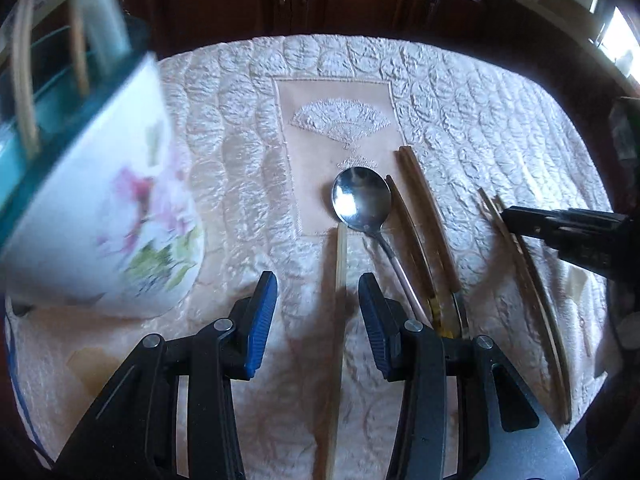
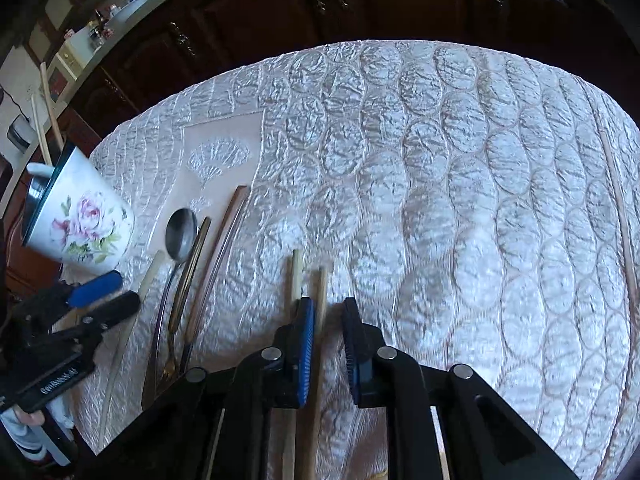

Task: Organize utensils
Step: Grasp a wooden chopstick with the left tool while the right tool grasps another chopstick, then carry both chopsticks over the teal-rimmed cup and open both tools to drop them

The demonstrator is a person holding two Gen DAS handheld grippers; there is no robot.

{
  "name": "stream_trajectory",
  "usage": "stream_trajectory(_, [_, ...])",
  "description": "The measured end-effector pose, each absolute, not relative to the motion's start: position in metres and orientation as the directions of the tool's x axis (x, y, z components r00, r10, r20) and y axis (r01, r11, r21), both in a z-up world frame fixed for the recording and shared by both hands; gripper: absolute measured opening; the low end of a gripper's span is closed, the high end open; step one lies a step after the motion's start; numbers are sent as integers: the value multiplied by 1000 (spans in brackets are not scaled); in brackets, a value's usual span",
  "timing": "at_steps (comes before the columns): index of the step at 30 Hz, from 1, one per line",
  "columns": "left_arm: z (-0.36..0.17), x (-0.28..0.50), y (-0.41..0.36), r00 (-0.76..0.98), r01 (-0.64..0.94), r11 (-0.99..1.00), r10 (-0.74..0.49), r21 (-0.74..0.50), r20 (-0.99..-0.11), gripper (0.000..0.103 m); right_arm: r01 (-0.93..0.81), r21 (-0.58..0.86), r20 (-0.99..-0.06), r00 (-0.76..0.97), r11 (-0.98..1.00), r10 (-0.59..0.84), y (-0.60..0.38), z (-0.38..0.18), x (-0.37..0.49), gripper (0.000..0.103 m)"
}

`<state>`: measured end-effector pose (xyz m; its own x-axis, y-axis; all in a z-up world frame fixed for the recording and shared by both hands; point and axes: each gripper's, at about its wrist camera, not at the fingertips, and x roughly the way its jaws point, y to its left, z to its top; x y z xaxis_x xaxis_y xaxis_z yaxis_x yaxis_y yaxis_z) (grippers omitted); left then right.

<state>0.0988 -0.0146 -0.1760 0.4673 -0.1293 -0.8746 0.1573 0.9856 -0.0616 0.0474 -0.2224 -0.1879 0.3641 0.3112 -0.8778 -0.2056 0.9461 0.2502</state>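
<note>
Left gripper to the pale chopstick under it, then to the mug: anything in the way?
Nothing visible. The pale chopstick lies bare between the jaws of the open left gripper; the spoon sits close by its far tip. Only cloth toward the mug.

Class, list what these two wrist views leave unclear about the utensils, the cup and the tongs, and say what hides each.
- Cup, left wrist view: motion-blurred and cut by the frame edge, so its contents are unclear.
- Pale chopstick, left wrist view: lower end runs out of frame.
- Two chopsticks, right wrist view: the right tongs cover their middles; contact unclear.
- Spoon, right wrist view: handle end hidden behind the tongs' body.
</note>
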Motion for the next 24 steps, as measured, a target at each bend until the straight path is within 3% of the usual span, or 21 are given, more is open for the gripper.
stream_trajectory(3, [-180, 106, -19, 466, 161, 986, -115, -44, -877, 24, -213, 268, -870, 364, 940, 331, -224, -186, 47, 6])
stream_trajectory(5, [-179, 108, -21, 463, 171, 984, -120, -44, -878, 8, -214, 278, -863, 372, 937, 341, -228, -183, 43, 6])
stream_trajectory(16, [-120, 75, 17, 537, 176, 971, -234, -163, -811, 6, -245, 382, -771, 448, 891, 453, -250, -128, 15, 5])
stream_trajectory(24, [-63, 38, 41, 629, 188, 960, -280, -208, -725, 6, -343, 365, -688, 527, 866, 498, -240, -62, -18, 5])
